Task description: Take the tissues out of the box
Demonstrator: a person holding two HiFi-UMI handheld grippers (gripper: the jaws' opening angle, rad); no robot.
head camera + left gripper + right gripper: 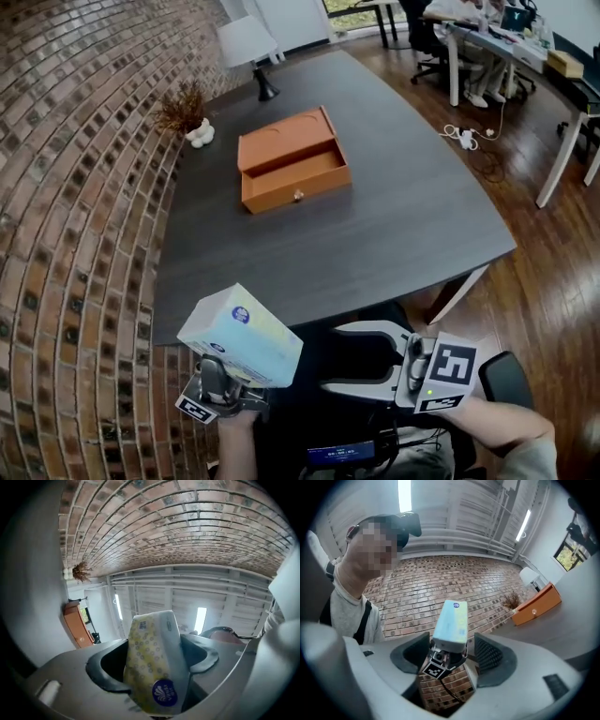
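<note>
— Where to look for the tissue pack right now?
— Up in the air, close to the body, past the near edge of the table. Pinched in the left gripper, jaws about half spread and pressing on both sides of the soft pack, far end sticking out well beyond them.
— Well apart from the orange box, then?
— Yes, well apart. Sitting mid-table, drawer pulled open, looking bare inside as far as the head view shows.
— Anything in the right gripper?
— Nothing. Held wide open just beside the pack and aimed toward it, touching neither the pack nor the left gripper.
— So, finished with the taking-out?
— Mostly, judging by that: lifted out of the box and carried clear of it. Probably left to do: setting the pack down somewhere on the table, or passing it across to the open right gripper. Possibly also meant: pulling out single sheets; none seen loose in any view.
</note>
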